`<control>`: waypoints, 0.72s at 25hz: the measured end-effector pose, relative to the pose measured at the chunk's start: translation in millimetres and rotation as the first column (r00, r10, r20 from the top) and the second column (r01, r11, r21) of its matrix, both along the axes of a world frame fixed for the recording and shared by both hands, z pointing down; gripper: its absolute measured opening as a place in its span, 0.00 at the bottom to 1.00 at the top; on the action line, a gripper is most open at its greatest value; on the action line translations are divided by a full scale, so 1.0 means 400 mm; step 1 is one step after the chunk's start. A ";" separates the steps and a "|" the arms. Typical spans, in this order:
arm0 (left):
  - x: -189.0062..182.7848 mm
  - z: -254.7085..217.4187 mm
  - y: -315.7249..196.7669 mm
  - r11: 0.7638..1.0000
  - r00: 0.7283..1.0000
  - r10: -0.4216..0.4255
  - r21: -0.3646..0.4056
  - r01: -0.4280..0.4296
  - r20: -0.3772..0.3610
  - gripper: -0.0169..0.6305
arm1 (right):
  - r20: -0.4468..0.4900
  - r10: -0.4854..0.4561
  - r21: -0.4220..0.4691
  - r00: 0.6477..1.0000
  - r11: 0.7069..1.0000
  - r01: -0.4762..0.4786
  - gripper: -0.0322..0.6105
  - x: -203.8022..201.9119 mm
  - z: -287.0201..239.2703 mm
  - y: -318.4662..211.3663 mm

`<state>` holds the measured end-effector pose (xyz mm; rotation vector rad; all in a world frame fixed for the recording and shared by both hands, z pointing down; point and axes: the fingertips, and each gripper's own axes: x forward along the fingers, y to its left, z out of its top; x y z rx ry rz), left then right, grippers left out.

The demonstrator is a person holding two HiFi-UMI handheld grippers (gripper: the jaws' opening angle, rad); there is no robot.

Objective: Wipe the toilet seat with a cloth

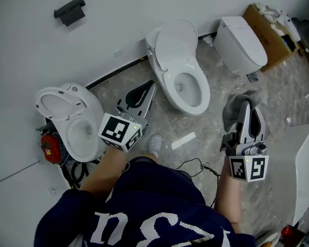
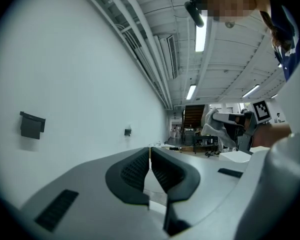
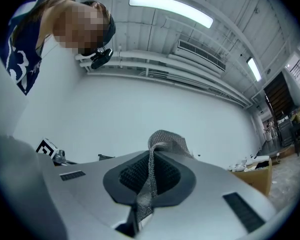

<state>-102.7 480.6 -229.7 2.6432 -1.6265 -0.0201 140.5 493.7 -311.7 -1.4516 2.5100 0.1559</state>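
Cloth runs lengthwise through the pinching right hand-held gripper; left hand-held gripper pressed together.

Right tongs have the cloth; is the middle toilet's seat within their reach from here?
Probably yes: the right tongs, shut on the cloth, hang just right of the toilet seat, with only floor between and the lid raised.

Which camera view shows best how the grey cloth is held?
The right gripper view: the cloth stands close, pinched in the shut jaws of the right gripper. In the head view it is a grey bunch at that gripper's tip; in the left gripper view it is small and far off.
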 end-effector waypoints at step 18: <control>-0.143 0.024 -0.265 0.999 0.999 0.026 -0.020 -0.026 -0.034 0.07 | -0.024 0.051 -0.007 0.998 0.999 -0.052 0.08 -0.114 -0.004 -0.272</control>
